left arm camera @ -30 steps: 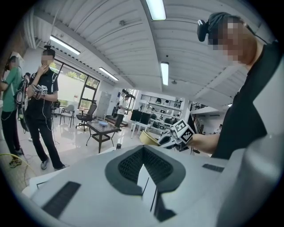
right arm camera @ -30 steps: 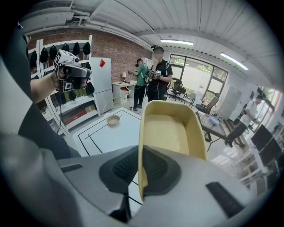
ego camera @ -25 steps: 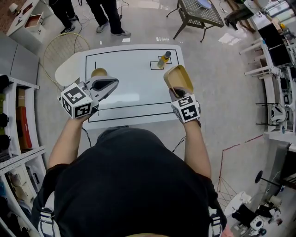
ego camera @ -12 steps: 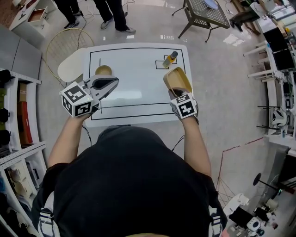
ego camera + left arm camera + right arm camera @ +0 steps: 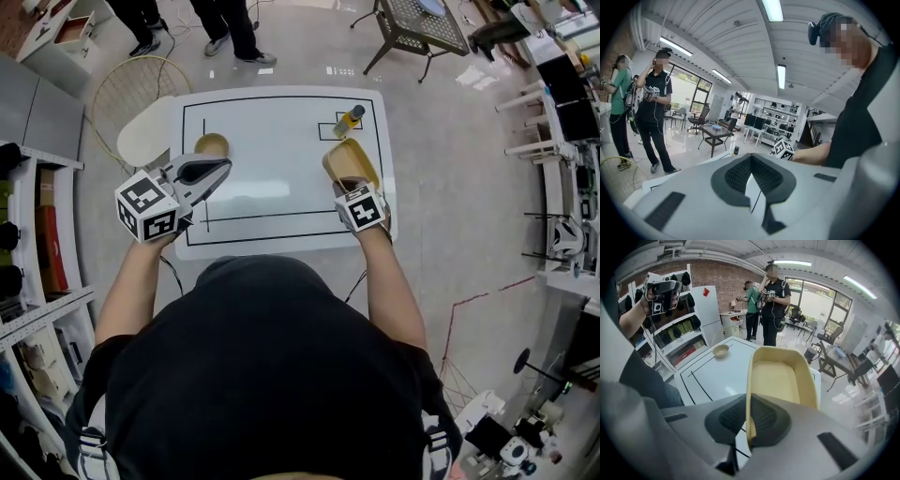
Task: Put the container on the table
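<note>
A pale yellow rectangular container [image 5: 349, 159] hangs tilted above the right side of the white table [image 5: 272, 178]. My right gripper [image 5: 350, 184] is shut on its near rim. In the right gripper view the container [image 5: 780, 376] rises from between the pads, with the right gripper [image 5: 748, 420] clamping one thin wall. My left gripper [image 5: 223, 168] hovers over the table's left part, shut and empty. In the left gripper view the left gripper [image 5: 750, 162] has its pads meeting at the tips.
A small tan bowl [image 5: 211, 145] sits at the table's far left and a small bottle [image 5: 349, 119] stands in a marked box at the far right. People [image 5: 225, 28] stand beyond the table. Shelves [image 5: 37, 216] line the left, and a black mesh table [image 5: 412, 23] stands at the far right.
My right gripper has sunk toward the table with the container still in it. The left gripper has drifted a little to the left.
</note>
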A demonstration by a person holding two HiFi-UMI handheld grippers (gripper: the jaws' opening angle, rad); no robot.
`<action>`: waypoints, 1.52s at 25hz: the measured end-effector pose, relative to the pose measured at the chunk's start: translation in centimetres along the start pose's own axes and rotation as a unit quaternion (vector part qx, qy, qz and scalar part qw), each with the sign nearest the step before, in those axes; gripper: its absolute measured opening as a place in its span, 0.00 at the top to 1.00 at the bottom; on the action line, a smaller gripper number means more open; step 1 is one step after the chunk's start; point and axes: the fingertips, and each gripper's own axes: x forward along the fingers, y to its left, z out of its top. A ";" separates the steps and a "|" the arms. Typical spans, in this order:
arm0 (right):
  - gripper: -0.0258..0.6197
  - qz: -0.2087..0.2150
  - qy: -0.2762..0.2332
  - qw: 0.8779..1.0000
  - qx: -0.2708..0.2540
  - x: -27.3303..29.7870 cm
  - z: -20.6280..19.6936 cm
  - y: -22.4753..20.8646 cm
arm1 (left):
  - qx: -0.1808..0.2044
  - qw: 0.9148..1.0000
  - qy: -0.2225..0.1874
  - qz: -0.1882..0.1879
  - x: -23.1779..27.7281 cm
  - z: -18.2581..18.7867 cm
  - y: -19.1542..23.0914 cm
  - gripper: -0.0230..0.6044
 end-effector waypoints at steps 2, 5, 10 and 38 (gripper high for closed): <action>0.95 0.002 0.005 1.000 0.002 0.9 -0.1 -0.1 | -0.001 1.000 0.001 0.002 -0.1 0.1 0.4 0.95; 0.95 0.003 0.013 1.000 0.002 2.1 -0.3 -0.2 | -0.003 1.000 0.002 0.005 -0.2 0.1 1.0 0.95; 0.95 0.009 0.022 1.000 0.002 4.0 -0.3 -0.1 | -0.010 1.000 0.005 0.012 -0.6 -0.4 2.0 0.95; 0.95 0.055 0.051 0.996 -0.039 12.4 1.2 3.3 | -0.029 0.999 0.019 0.023 -0.2 -2.8 3.5 0.95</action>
